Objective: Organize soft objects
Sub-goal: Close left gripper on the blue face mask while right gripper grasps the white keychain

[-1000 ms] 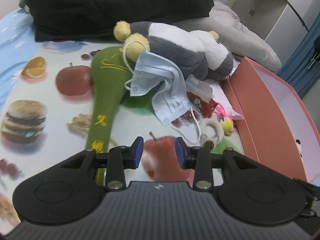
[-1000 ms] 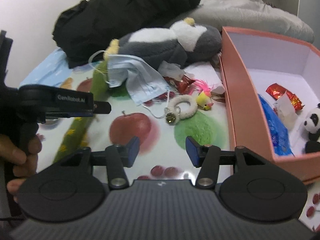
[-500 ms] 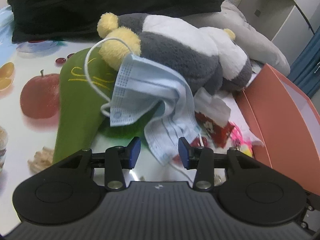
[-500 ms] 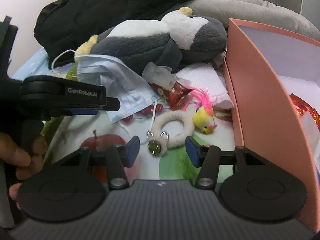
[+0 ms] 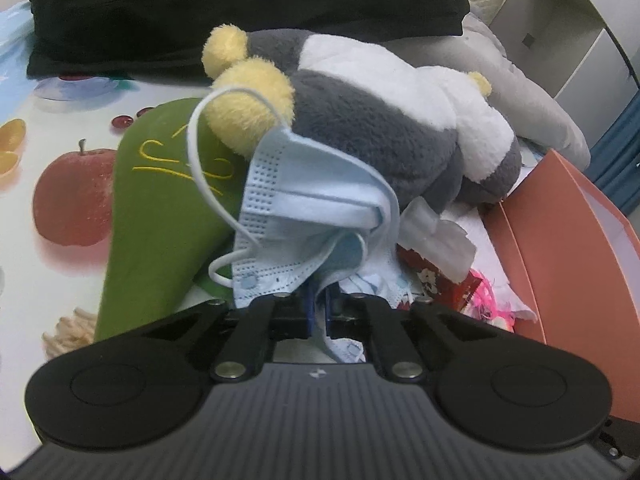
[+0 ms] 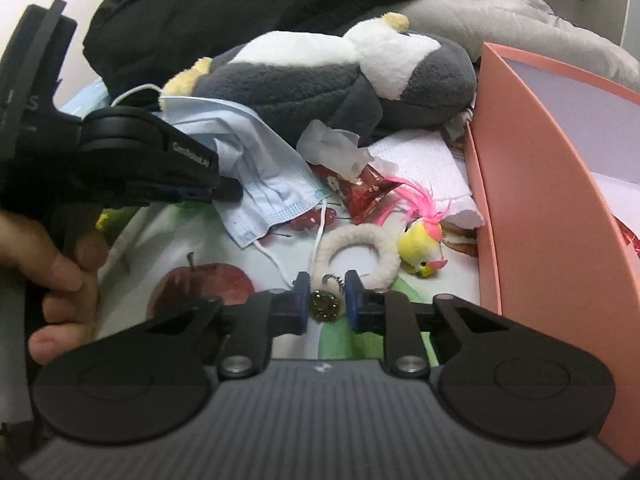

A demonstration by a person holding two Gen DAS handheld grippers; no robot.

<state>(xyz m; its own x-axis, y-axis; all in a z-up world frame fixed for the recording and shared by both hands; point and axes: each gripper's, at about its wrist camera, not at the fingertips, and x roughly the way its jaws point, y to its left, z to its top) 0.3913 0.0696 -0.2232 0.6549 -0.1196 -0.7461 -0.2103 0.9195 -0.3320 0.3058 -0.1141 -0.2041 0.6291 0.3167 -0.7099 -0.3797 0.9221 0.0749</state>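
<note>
Just beside the pink box (image 6: pixel 532 184), the face mask (image 5: pixel 320 216) is pinched in the left gripper (image 5: pixel 318 312), while the fluffy ring's (image 6: pixel 360 252) charm is clamped in the right gripper (image 6: pixel 326 306).

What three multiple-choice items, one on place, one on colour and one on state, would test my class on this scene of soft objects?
1. Where does the face mask lie?
A. inside the box
B. draped against the grey and white plush toy
C. under the black garment

2. What colour is the box?
A. pink
B. green
C. blue

3. What is the left gripper doing?
A. standing wide open
B. gripping the fluffy ring
C. shut on the mask

Answers: 1 B, the mask hangs off the toy's yellow foot. 2 A, its walls are salmon pink. 3 C, its jaws have just closed and mask fabric is pinched between them.
</note>
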